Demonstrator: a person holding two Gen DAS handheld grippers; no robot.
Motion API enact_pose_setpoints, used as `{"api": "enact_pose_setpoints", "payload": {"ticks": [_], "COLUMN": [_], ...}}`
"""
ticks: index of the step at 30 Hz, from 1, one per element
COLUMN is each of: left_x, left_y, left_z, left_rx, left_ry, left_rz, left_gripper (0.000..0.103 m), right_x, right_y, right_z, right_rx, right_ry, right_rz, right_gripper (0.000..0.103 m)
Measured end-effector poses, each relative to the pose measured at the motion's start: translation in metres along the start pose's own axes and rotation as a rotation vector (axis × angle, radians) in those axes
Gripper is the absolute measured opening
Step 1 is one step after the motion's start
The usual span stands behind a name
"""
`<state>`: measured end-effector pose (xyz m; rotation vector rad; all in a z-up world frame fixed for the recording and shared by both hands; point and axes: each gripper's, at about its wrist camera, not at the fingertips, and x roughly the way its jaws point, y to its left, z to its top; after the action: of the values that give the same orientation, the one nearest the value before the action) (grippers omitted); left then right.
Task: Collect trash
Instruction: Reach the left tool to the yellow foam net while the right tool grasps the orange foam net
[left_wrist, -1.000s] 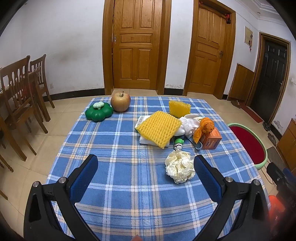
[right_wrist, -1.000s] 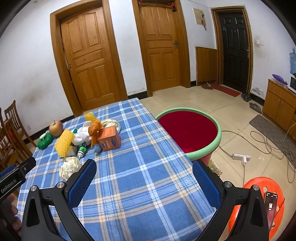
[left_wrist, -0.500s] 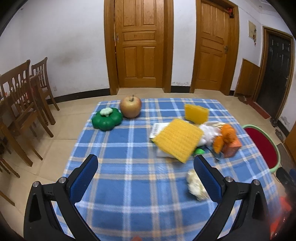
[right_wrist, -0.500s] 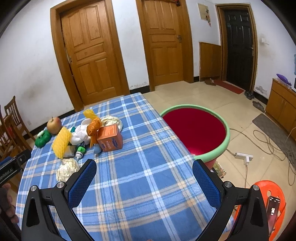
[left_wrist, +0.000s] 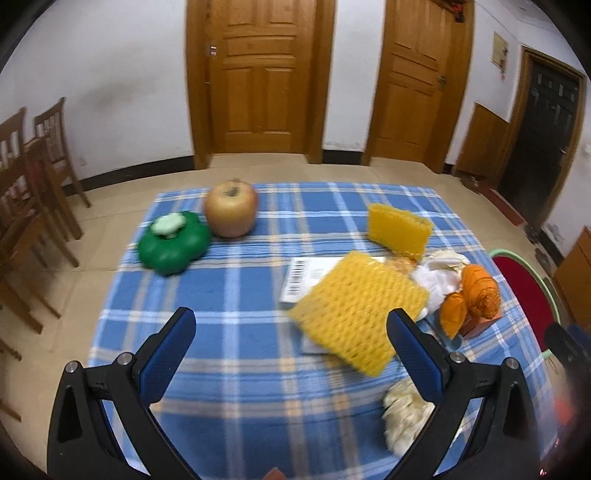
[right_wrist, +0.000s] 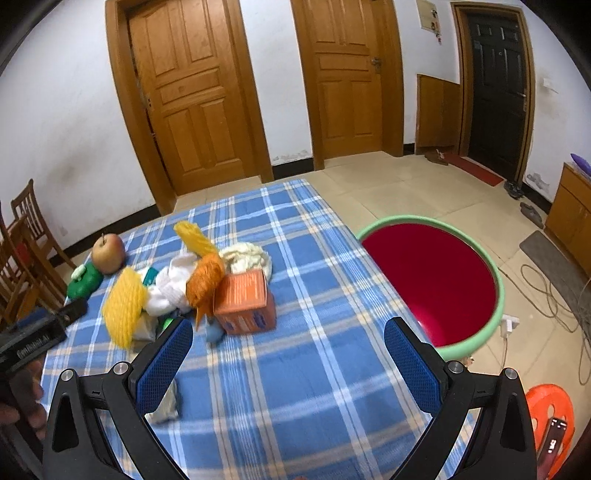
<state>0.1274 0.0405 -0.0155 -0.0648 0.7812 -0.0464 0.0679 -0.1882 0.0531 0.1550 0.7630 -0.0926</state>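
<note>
A pile of trash lies on the blue plaid table (left_wrist: 240, 288): a yellow foam net (left_wrist: 354, 314), a second yellow net (left_wrist: 399, 229), white tissue (left_wrist: 432, 280), an orange net (left_wrist: 476, 295), an orange box (right_wrist: 245, 301) and a crumpled white paper ball (left_wrist: 404, 415). The red basin with a green rim (right_wrist: 428, 277) stands right of the table. My left gripper (left_wrist: 291, 332) is open and empty, above the table left of the pile. My right gripper (right_wrist: 288, 347) is open and empty, in front of the orange box.
An apple (left_wrist: 231, 214) and a green lidded container (left_wrist: 171, 242) sit at the table's far left. Wooden chairs (left_wrist: 29, 192) stand to the left. An orange stool (right_wrist: 550, 424) and floor cables (right_wrist: 546, 291) lie to the right.
My left gripper has moved forward and left, so the pile sits further right and nearer. My right gripper has moved forward toward the orange box. Both stay open.
</note>
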Motion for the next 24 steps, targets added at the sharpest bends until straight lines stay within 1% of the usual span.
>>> {"api": "enact_pose_setpoints", "payload": {"ticks": [2,3,4,5,7,8,10,11,12,13,15,17,19,20,24], "left_x": [0.011,0.015,0.020,0.025,0.037,0.040,0.043,0.044,0.044,0.044,0.045,0.046,0.044,0.043,0.045], "left_y": [-0.007,-0.010,-0.012,-0.014,-0.014,-0.013,-0.011,-0.009,-0.008,-0.006,-0.005,-0.004,-0.005,-0.005,-0.004], "left_z": [0.000,0.000,-0.001,-0.002,-0.005,-0.005,-0.005,-0.004,-0.004,-0.004,-0.004,-0.004,-0.005,-0.006,-0.006], "left_rx": [0.027,0.038,0.051,0.057,0.055,0.042,0.023,0.012,0.005,-0.003,-0.010,-0.009,0.004,0.011,0.014], "left_ry": [0.017,0.026,0.038,0.051,0.086,0.092,0.094,0.093,0.092,0.093,0.097,0.093,0.089,0.083,0.078], "left_rz": [-0.036,-0.050,-0.069,-0.078,-0.106,-0.133,-0.178,-0.198,-0.215,-0.240,-0.268,-0.274,-0.275,-0.274,-0.291], "left_gripper": [0.101,0.098,0.091,0.088,0.086,0.084,0.075,0.072,0.066,0.059,0.056,0.056,0.056,0.056,0.049], "right_x": [0.004,0.006,0.009,0.010,0.015,0.016,0.020,0.021,0.023,0.024,0.028,0.032,0.037,0.041,0.054], "right_y": [0.002,0.003,0.004,0.005,0.007,0.009,0.012,0.014,0.017,0.020,0.025,0.030,0.034,0.036,0.045], "right_z": [0.004,0.006,0.007,0.007,0.009,0.010,0.013,0.015,0.017,0.019,0.021,0.024,0.025,0.026,0.025], "right_rx": [0.002,0.000,-0.003,-0.005,-0.011,-0.014,-0.020,-0.024,-0.028,-0.034,-0.041,-0.051,-0.059,-0.062,-0.073], "right_ry": [-0.003,-0.005,-0.003,-0.001,0.005,0.008,0.006,0.003,0.003,0.002,0.006,0.016,0.031,0.042,0.086], "right_rz": [0.001,-0.002,-0.012,-0.017,-0.021,-0.024,-0.031,-0.035,-0.036,-0.034,-0.026,-0.010,0.003,0.013,0.057], "right_gripper": [0.103,0.103,0.103,0.103,0.103,0.103,0.103,0.103,0.101,0.098,0.093,0.088,0.075,0.073,0.056]}}
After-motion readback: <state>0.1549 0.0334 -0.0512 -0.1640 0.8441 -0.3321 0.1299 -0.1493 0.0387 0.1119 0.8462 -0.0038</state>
